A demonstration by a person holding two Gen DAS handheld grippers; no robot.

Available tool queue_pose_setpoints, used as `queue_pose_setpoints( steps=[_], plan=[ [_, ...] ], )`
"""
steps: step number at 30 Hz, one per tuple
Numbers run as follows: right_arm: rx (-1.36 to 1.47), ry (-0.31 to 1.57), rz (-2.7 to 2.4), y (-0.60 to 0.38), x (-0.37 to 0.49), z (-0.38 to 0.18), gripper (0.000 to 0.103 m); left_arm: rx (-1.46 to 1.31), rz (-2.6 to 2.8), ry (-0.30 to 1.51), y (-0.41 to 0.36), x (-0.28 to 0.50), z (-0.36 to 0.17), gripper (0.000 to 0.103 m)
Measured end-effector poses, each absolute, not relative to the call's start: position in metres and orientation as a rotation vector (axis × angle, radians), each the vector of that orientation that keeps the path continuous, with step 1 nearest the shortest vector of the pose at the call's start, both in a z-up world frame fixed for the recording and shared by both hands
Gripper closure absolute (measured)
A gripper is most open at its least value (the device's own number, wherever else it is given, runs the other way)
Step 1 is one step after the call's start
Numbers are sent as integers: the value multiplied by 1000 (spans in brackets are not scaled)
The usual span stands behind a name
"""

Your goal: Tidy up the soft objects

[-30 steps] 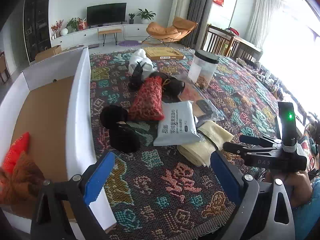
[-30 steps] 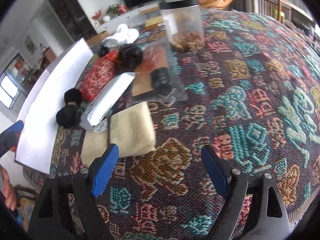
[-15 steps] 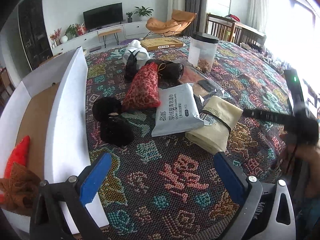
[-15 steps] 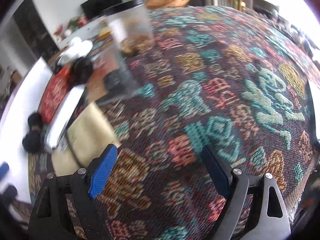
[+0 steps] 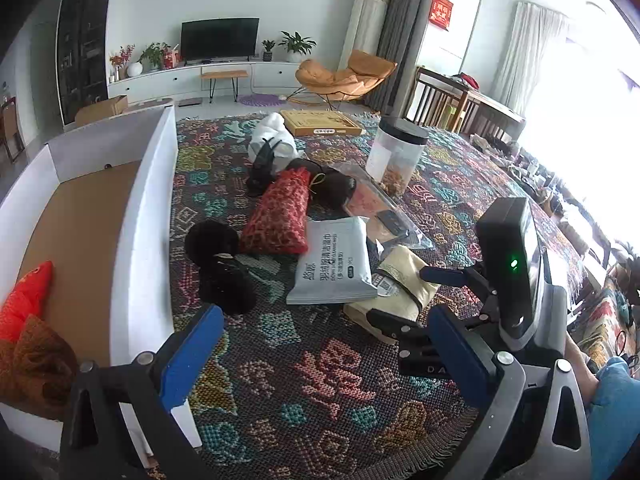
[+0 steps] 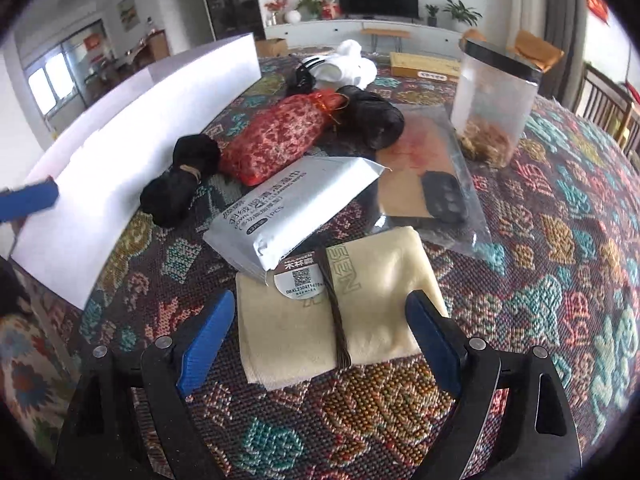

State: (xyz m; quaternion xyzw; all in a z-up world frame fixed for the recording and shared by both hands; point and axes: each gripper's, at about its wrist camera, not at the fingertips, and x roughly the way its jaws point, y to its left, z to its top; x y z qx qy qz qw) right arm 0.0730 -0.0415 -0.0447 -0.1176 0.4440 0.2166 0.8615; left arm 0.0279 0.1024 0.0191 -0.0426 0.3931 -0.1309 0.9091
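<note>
Patterned woven cloth (image 6: pixel 540 240) is covering the table in a living room, with a television (image 5: pixel 218 38) sitting on a low white cabinet at the back. Soft things are lying in a loose cluster on the cloth: a folded cream towel (image 6: pixel 360 300) bound by a dark band, its round sticker showing a QR code under "MULINSEN" and large embossed letters "SEN" showing on the fabric; a silver wipes pack (image 6: pixel 288 208) printed with Chinese characters and small English that looks like "DOWN ... CLEANING WIPES", its near corner overlapping the towel; a red mesh pouch (image 6: pixel 280 140); and black socks (image 6: pixel 180 184) just beside a white box (image 5: pixel 152 216). Inside that box a red plush fish (image 5: pixel 28 296) is lying next to a brown knitted item (image 5: pixel 36 364). A clear jar (image 6: pixel 496 108) with a dark lid is standing behind a clear bag (image 6: pixel 432 184).

Right gripper (image 6: pixel 320 332) is pointing steeply down, its blue jaws standing wide apart on either side of the towel's near end without pressing it. Left gripper (image 5: pixel 320 344) is hanging over bare cloth by the box wall, jaws gaping, nothing between them. A bare forearm (image 5: pixel 580 368) is showing behind the right gripper.
</note>
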Motion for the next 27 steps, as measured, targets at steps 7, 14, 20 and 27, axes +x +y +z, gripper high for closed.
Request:
queue_pose_setpoints(
  steps=[7,14,20,27],
  plan=[
    [-57,1006,168,-134,83,-47,15,-75,-291,877,90,33,-1,2],
    [373,934,-166,-266,104,-41,15,7,-318,972,51,64,-48,2],
    [249,1081,-14,-219,90,-48,14,8,-291,1018,52,94,-83,2],
    [110,1093,-115,-170,108,-69,11,50,-230,971,50,115,-93,0]
  ],
)
